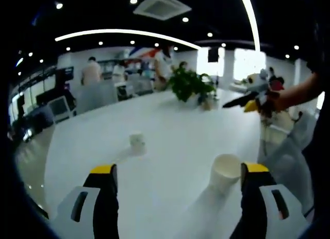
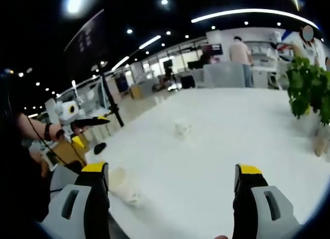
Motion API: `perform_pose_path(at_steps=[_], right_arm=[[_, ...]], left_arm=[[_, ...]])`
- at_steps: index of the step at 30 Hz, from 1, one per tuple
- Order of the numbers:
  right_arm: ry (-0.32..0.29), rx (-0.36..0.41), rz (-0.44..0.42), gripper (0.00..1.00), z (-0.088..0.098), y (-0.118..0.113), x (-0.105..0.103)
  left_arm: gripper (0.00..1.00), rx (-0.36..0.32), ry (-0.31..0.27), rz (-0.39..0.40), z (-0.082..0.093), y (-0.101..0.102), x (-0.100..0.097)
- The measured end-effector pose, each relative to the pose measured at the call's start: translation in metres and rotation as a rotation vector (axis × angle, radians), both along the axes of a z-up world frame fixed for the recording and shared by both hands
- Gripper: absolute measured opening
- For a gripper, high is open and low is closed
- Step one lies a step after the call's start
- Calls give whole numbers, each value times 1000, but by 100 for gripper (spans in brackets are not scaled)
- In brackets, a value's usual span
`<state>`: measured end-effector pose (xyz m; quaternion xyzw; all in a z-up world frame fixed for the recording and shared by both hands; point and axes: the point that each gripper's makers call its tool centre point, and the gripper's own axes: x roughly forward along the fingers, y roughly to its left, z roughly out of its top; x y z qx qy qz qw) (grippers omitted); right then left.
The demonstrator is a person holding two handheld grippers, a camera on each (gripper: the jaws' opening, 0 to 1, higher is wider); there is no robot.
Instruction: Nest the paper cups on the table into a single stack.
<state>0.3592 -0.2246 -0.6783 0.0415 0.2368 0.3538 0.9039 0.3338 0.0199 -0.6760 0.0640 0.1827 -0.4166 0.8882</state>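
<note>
In the left gripper view the left gripper [image 1: 178, 177] stands wide open and holds nothing. A white paper cup [image 1: 225, 172] stands upright on the white table [image 1: 170, 125], just beside the right jaw, its round mouth facing up. A second cup [image 1: 137, 144], smaller and blurred, stands farther on the table, well apart from the first. In the right gripper view the right gripper [image 2: 172, 179] is also wide open and empty. Near its left jaw a pale cup [image 2: 124, 185] is seen, blurred. A potted plant [image 2: 308, 89] stands at the far right.
</note>
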Motion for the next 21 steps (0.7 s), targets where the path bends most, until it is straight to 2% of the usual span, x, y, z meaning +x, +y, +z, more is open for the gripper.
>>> perform_pose_path(at_steps=[4, 11, 17, 21], right_arm=[[-9, -25, 45, 99, -2, 12, 21], [-50, -75, 136, 95, 4, 40, 72], [-66, -120, 203, 95, 2, 61, 105], [-67, -156, 248, 93, -9, 78, 126]], left_arm=[[99, 2, 8, 8, -7, -1, -1], [99, 29, 24, -8, -19, -4, -5], [98, 24, 50, 0, -32, -5, -4], [98, 34, 71, -14, -41, -8, -4]])
